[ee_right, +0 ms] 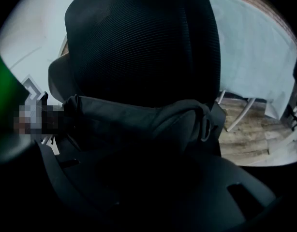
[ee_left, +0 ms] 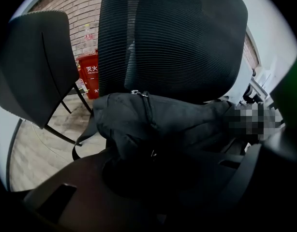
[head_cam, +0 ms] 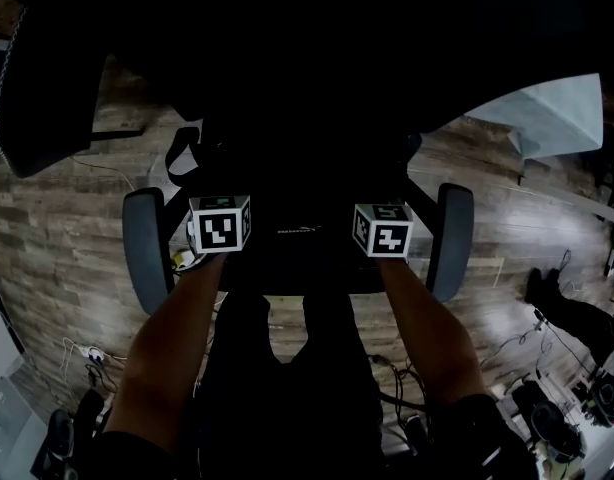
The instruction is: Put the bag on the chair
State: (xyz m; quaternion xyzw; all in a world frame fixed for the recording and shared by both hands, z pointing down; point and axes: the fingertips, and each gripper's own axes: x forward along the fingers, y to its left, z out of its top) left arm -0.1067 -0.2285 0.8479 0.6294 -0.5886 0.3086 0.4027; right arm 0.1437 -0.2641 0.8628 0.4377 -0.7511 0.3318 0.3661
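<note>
The black fabric bag [ee_left: 153, 120] rests on the black mesh chair [ee_left: 187, 42]. The left tool [ee_left: 148, 178] and right tool [ee_right: 148, 187] are spread, and it seems they only need to withdraw.

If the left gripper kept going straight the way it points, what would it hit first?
Probably the black bag, lying right ahead on the chair seat; the dark picture makes depth hard to judge.

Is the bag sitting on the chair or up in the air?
On the chair, it seems: the bag slumps against the backrest; what's beneath is too dark to see.
</note>
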